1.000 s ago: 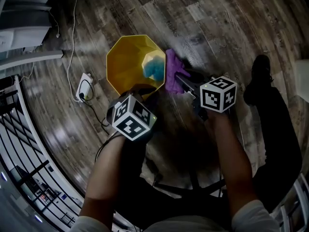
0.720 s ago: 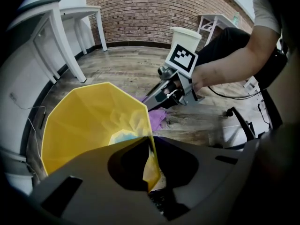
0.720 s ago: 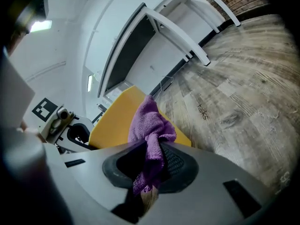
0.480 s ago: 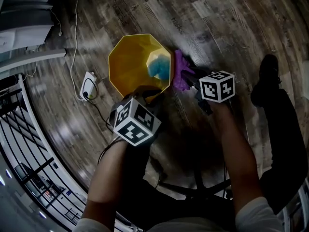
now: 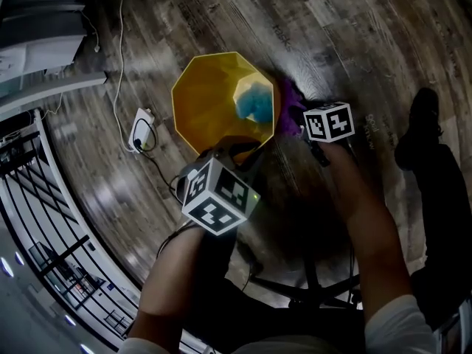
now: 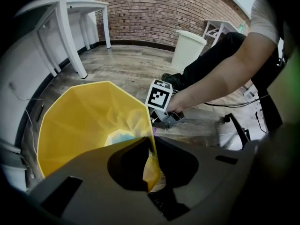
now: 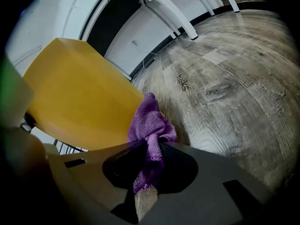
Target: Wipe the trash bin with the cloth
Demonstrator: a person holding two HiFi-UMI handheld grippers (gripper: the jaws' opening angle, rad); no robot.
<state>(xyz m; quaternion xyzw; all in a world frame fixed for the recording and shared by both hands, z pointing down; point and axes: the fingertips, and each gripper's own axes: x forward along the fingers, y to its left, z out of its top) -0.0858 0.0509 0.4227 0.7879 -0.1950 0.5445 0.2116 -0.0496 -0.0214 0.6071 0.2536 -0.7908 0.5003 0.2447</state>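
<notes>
A yellow faceted trash bin (image 5: 214, 102) stands on the wood floor, with something blue (image 5: 254, 107) lying inside. My left gripper (image 6: 152, 177) is shut on the bin's near rim (image 6: 149, 163), the thin yellow wall pinched between its jaws. My right gripper (image 7: 147, 172) is shut on a purple cloth (image 7: 150, 125), which presses against the bin's outer right wall (image 7: 89, 102). In the head view the cloth (image 5: 290, 102) peeks out between the bin and the right gripper's marker cube (image 5: 328, 122).
A white power strip with cables (image 5: 141, 133) lies left of the bin. White furniture legs (image 6: 70, 46) stand behind, and a white bin (image 6: 187, 48) farther back. A black railing (image 5: 44, 220) runs along the left. The person's black-trousered leg and shoe (image 5: 424, 124) are on the right.
My right gripper has dropped lower along the bin's right side with the cloth, so less purple shows from above. The left gripper keeps its hold on the rim.
</notes>
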